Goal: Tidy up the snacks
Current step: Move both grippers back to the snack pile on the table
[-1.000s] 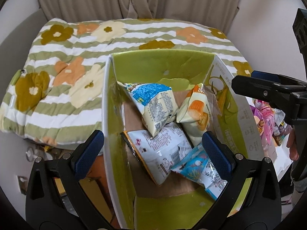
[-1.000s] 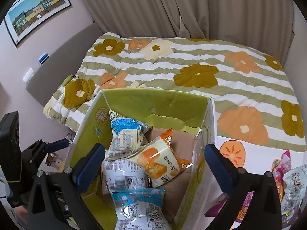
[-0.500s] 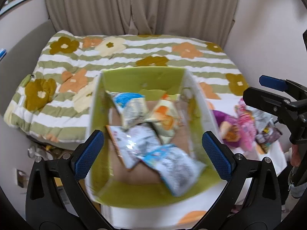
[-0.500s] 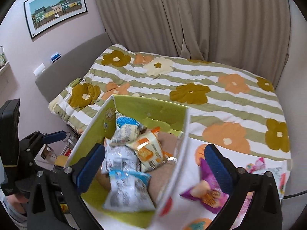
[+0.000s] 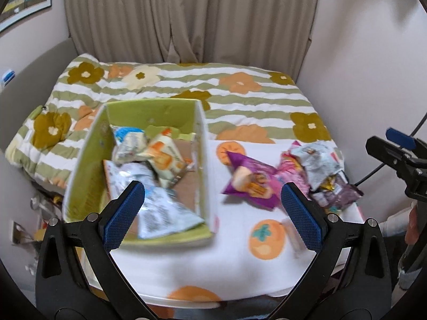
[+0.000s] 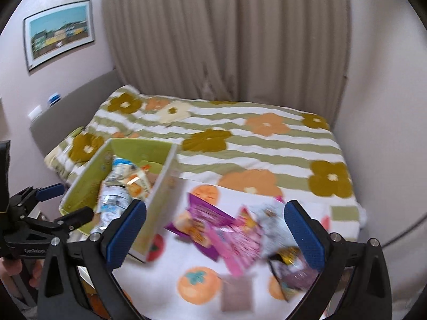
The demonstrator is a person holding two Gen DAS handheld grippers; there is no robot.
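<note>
1. Blue-padded left gripper is hanging wide open, gripping nothing, above the table's near edge.
2. Right gripper is likewise gaping wide, empty, over the loose packets.
3. White persimmon-print cloth is covering the table.
4. Green box is sitting on the cloth's left side, holding several snack bags.
5. Purple packet, pink packet and silver packet are lying in a heap right of the box, outside it.
6. Flowered striped quilt is lying behind, curtains beyond.
</note>
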